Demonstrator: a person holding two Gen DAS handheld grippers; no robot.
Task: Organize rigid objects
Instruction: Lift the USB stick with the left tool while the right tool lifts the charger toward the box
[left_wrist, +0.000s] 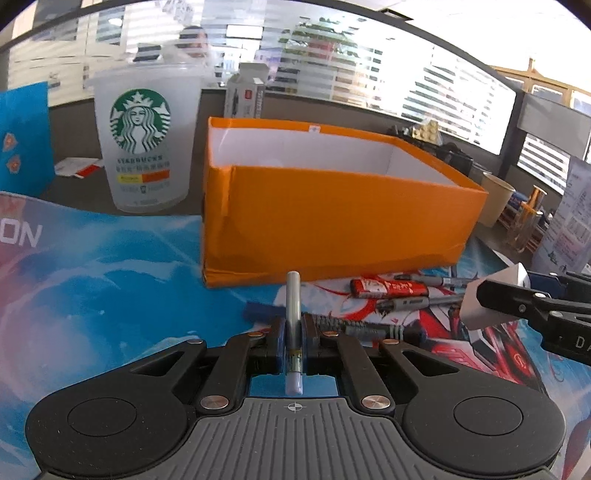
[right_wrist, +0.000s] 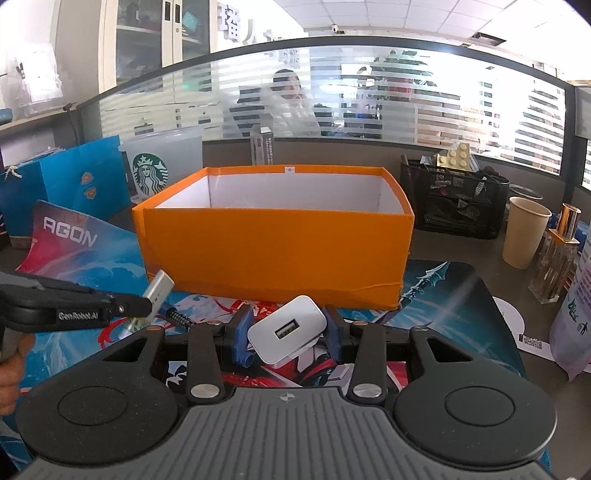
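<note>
The left gripper (left_wrist: 293, 341) has its fingers clamped on a slim grey pen (left_wrist: 293, 306), which runs lengthwise between them, its pale tip pointing back toward the camera and its grey end reaching toward the orange box (left_wrist: 332, 221). The right gripper (right_wrist: 288, 334) has its blue-padded fingers closed on a white USB charger (right_wrist: 288, 334), tilted, with its USB port facing the camera. In the right wrist view the left gripper comes in from the left edge, its arm printed "GenRobot.AI".

The orange box stands open-topped just beyond both grippers, its inside white; its floor is hidden from both cameras. In front of it, on the mouse mat (left_wrist: 110, 266) — blue and red artwork, lettered "AGON" — lie more pens (left_wrist: 410, 304) and a red wrapped bar (left_wrist: 388, 288) whose writing is too small to read.

Left of the box stands a frosted plastic cup (left_wrist: 144, 136) with the green siren logo and the word "STARBUCKS", beside a blue paper bag (right_wrist: 66, 184). Behind the box rises a small upright carton (left_wrist: 245, 96). To the right on the tabletop are a black mesh organizer (right_wrist: 454, 199), a plain paper cup (right_wrist: 524, 230) and a glass perfume bottle (right_wrist: 554, 258) with a gold cap.
</note>
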